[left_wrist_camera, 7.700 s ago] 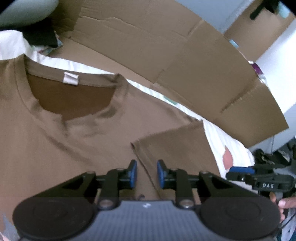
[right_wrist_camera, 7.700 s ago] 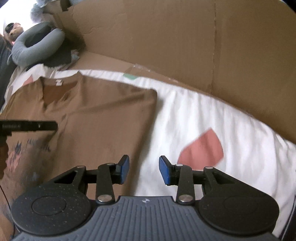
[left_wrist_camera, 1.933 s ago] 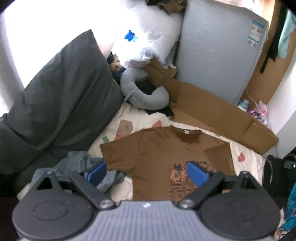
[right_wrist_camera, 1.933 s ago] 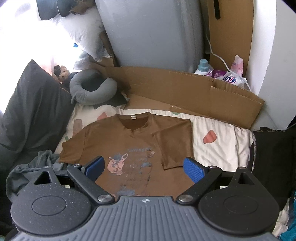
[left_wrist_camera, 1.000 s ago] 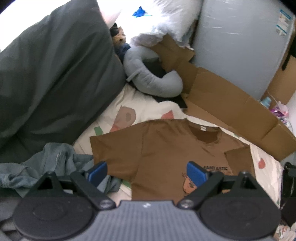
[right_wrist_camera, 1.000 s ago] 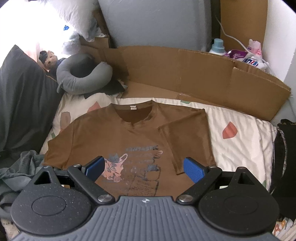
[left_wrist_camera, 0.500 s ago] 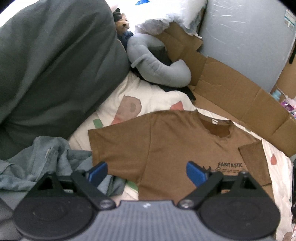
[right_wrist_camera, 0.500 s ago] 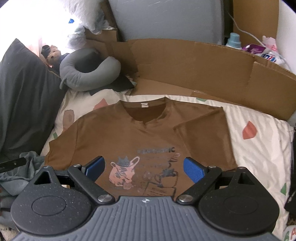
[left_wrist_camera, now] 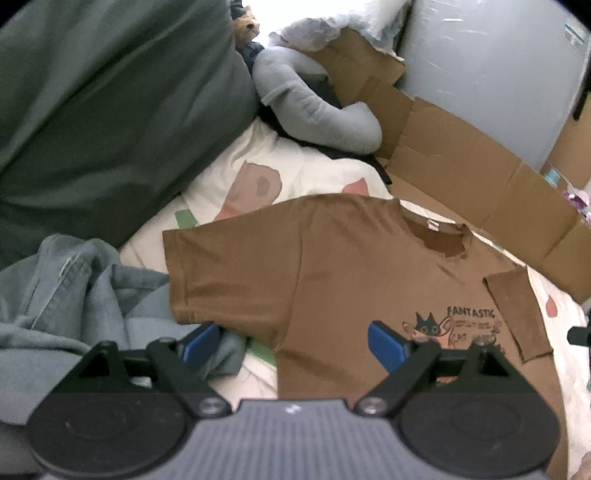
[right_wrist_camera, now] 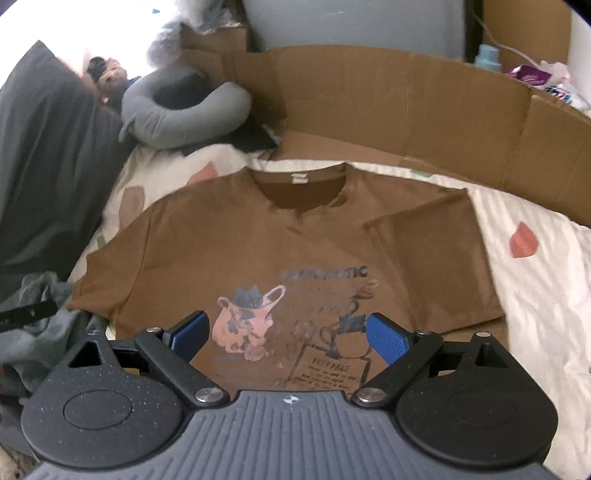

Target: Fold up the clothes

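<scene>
Both grippers have dropped closer to the brown T-shirt [right_wrist_camera: 280,240] on the bed [right_wrist_camera: 535,295], its right sleeve [right_wrist_camera: 436,258] already folded in. The left gripper [left_wrist_camera: 291,341], jaws apart but narrowing on nothing, nears the flat left sleeve [left_wrist_camera: 229,273], likely folded next; the right gripper [right_wrist_camera: 290,332] hangs with jaws wide and empty.

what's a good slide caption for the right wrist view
Open fingers above a brown t-shirt on the bed, one sleeve folded in.

A cluttered bed corner, bright at the far end

A white patterned sheet [right_wrist_camera: 535,288] covers the bed, with flattened cardboard [right_wrist_camera: 424,103] propped along its far edge against a pale grey panel [left_wrist_camera: 491,74]. A big dark pillow [left_wrist_camera: 92,92] leans on the left beside a grey neck pillow [right_wrist_camera: 184,110] (a small plush toy [left_wrist_camera: 247,26] tucked behind it). Strong light washes out the upper left corner.
</scene>
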`<state>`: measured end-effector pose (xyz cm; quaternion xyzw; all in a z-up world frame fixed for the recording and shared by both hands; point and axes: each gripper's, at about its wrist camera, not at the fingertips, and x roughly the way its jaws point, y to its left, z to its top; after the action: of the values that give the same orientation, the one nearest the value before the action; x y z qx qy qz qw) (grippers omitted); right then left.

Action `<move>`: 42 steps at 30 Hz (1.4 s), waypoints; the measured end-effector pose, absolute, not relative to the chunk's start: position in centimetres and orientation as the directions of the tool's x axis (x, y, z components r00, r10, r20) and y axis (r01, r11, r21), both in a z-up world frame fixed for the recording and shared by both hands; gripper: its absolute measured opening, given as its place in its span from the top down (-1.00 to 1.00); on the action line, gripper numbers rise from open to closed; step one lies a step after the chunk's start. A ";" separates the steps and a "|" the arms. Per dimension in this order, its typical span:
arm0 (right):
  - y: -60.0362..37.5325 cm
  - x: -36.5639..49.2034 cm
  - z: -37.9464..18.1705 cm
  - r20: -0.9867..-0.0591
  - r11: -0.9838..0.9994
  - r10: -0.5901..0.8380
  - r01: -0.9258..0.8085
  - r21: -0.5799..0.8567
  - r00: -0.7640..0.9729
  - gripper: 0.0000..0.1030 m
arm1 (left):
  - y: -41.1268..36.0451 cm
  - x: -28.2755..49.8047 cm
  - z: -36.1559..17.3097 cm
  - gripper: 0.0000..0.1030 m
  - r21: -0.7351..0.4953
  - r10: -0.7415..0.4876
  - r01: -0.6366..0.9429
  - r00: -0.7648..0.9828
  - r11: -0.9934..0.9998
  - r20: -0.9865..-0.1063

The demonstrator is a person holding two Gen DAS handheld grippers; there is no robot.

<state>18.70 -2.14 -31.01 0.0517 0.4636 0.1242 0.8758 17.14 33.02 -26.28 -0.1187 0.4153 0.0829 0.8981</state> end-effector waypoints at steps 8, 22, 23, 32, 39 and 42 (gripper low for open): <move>0.5 17.3 -34.9 -0.793 0.950 0.312 -0.181 0.254 0.524 -0.84 | 36.5 16.6 -28.1 -0.10 -0.215 0.082 -0.355 0.661 0.910 -0.746; 2.1 15.7 -39.1 -0.836 0.949 0.314 -0.175 0.262 0.450 -0.82 | 39.1 17.0 -32.2 -0.04 -0.277 0.172 -0.505 0.673 0.817 -0.720; 2.1 15.7 -39.2 -0.836 0.949 0.315 -0.175 0.263 0.448 -0.82 | 39.3 17.2 -32.3 -0.05 -0.280 0.174 -0.507 0.676 0.815 -0.716; 2.5 15.3 -39.6 -0.844 0.947 0.319 -0.190 0.260 0.431 -0.82 | 40.5 18.3 -34.6 -0.42 -0.319 0.154 -0.541 0.656 0.778 -0.739; 2.5 15.2 -39.8 -0.847 0.948 0.316 -0.189 0.258 0.428 -0.82 | 41.6 17.7 -36.5 -0.45 -0.420 0.102 -0.568 0.670 0.707 -0.735; 2.6 15.2 -40.0 -0.849 0.948 0.314 -0.188 0.256 0.425 -0.82 | 42.0 17.4 -36.5 -0.37 -0.479 0.091 -0.568 0.702 0.669 -0.706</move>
<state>15.17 2.59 -40.00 0.0610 0.5152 0.1490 0.8418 17.42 41.98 -36.46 -0.3575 0.3339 0.1937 0.8504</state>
